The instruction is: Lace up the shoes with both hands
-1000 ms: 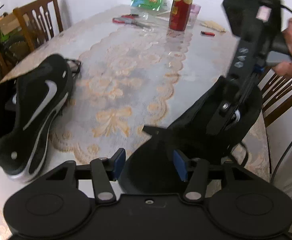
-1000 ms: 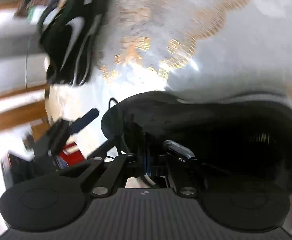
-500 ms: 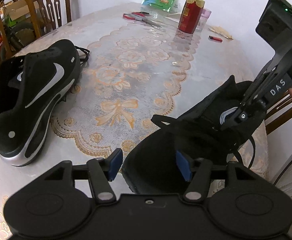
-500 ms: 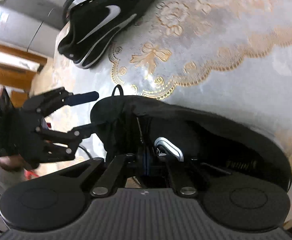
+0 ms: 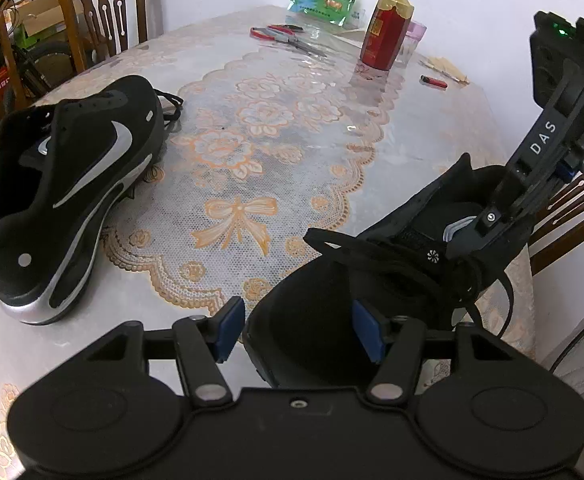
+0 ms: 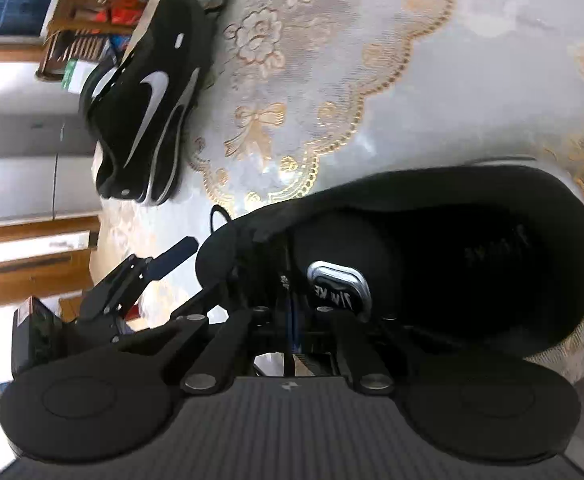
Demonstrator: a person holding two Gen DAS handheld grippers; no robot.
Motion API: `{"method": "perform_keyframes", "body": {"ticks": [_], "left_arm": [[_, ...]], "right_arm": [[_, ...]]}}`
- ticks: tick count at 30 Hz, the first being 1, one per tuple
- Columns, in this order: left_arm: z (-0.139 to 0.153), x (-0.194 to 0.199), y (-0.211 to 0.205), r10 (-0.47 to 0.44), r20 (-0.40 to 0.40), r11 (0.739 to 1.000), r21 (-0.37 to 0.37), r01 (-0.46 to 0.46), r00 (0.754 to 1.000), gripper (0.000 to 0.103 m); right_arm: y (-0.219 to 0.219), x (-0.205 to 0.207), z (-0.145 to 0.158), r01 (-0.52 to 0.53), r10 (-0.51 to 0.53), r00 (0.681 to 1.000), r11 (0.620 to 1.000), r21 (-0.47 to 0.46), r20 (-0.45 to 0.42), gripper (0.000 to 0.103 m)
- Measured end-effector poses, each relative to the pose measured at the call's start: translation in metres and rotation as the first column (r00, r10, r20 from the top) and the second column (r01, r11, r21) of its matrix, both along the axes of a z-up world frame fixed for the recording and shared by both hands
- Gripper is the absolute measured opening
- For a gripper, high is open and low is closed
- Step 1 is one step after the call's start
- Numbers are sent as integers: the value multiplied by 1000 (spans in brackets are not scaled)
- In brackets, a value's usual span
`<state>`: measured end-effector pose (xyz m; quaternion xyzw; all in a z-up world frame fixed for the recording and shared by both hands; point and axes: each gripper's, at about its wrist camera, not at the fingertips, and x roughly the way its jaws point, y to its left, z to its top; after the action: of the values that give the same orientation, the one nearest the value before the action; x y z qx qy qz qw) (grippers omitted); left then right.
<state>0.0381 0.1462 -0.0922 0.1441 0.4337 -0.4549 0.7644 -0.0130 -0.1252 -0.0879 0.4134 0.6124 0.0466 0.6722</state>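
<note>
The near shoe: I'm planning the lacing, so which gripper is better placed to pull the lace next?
Right. The right gripper is shut on the lace at the near shoe's tongue; the left gripper straddles the toe, open.

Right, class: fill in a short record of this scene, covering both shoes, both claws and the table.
Near shoe: black, at the table's edge
Far shoe: black, silver swoosh, set apart from the near one
Left claw: open, astride the near shoe's toe
Right claw: shut, apparently on a thin black lace by the tongue
Table: floral cover; red bottle at the far end
</note>
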Motion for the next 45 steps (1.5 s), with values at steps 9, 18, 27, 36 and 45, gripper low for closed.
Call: {"method": "perform_keyframes", "body": {"ticks": [9,18,27,36,45], "left_arm": [[-3,1,2,3,-10,1000,-4,-3,1000,60],[-4,1,3,10,-12,1000,-7,-10,1000,61],[-3,0,4,13,-17,1000,-8,-13,1000,63],[-5,-1,6,19,-25,1000,-12,-19,1000,65],[-7,0,7,23,-36,1000,-12,-23,999,68]], "right_arm": [[22,11,11,-174,187,976,977,-121,109,2],[29,16,10,-250,272,954,953,-170,126,2],[32,16,10,-274,297,948,945,-177,114,1],[34,17,11,-272,298,946,943,-189,128,1],[38,24,17,-281,325,931,928,-246,165,1]]}}
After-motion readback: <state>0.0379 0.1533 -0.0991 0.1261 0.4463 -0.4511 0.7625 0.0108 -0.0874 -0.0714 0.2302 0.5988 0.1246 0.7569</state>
